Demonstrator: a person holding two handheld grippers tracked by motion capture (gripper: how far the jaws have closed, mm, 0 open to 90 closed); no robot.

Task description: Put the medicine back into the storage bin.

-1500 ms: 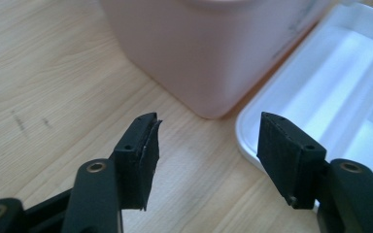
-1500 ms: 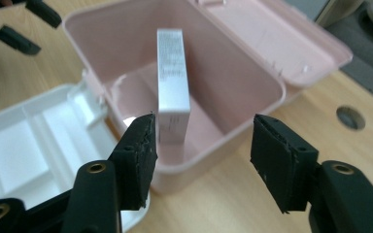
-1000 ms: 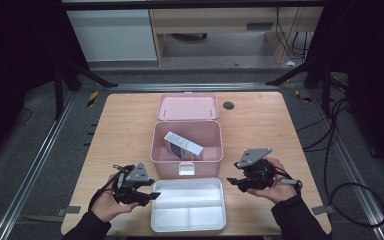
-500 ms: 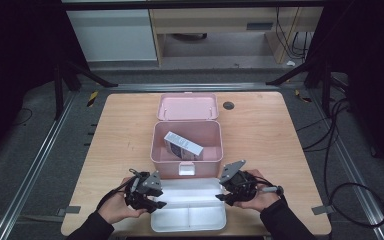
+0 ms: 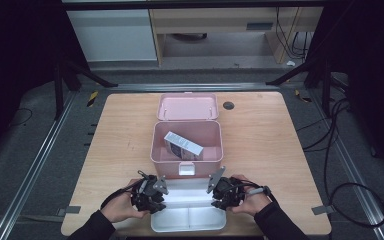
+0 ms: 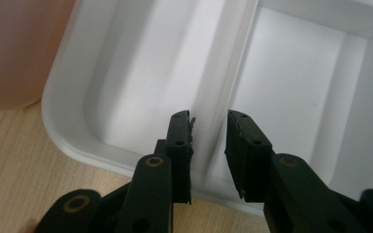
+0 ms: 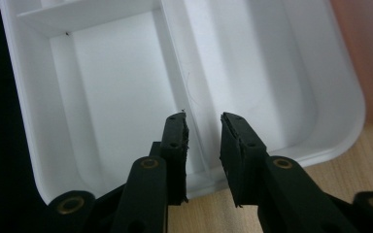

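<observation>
The white divided plastic tray (image 5: pixel 190 212) lies at the table's (image 5: pixel 260 135) near edge, long axis crosswise; left tool (image 6: pixel 209 145) and right tool (image 7: pixel 203 145), both spread, straddle its end dividers.

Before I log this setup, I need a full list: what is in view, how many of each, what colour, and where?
Storage box: 1, pink, table centre, open, lid tipped back.
Carton: 1, white and grey, tilted inside the box.
Divided tray: 1, white, near edge, in front of the box.
Table: 1, light wood.
Left tongs: 1, black, open, jaws either side of a tray divider.
Right tongs: 1, black, open, likewise at the tray's opposite end.
</observation>
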